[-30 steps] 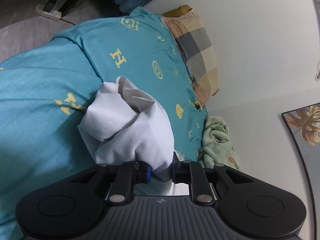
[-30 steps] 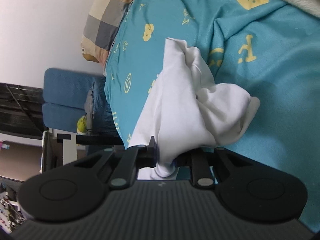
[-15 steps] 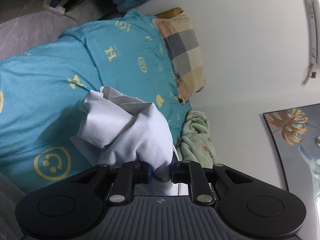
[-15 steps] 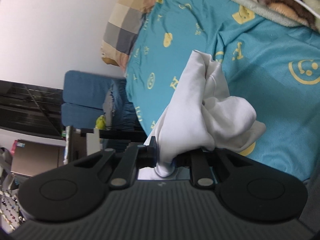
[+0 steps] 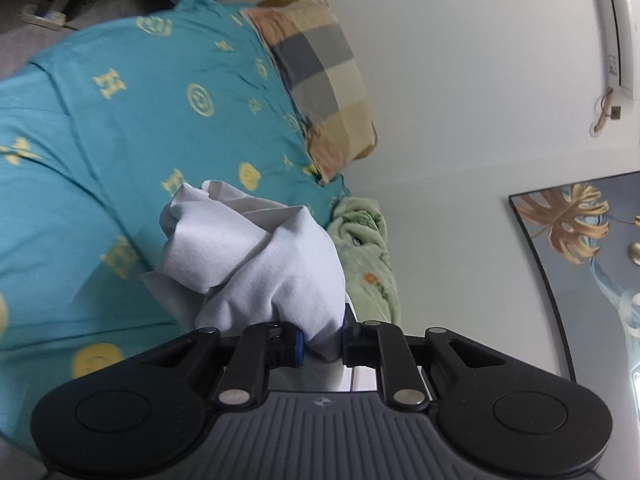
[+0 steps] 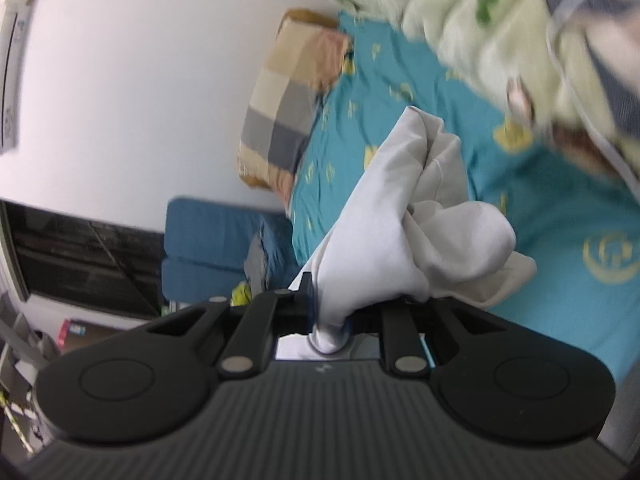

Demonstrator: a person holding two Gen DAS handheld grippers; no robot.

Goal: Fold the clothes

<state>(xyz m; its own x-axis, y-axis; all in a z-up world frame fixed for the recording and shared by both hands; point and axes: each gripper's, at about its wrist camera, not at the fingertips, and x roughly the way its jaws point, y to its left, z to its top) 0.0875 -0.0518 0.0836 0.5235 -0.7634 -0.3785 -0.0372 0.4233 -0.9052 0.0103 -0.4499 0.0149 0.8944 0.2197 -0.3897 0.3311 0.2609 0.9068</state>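
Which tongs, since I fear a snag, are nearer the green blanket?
Left, seemingly. The left tongs, shut on the white garment, have the green blanket just past their fingertips. The right tongs, gripping the same garment, see it across a stretch of teal sheet.

bed (image 5: 100, 152) teal sheet; checked pillow (image 5: 320, 76) | white wall (image 5: 460, 80); leaf painting (image 5: 580, 248)

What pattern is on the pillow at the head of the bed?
The pillow has large checks in grey, cream and peach; clearest in the left wrist view.

Checked pillow (image 5: 320, 76), teal bedsheet (image 5: 100, 184)
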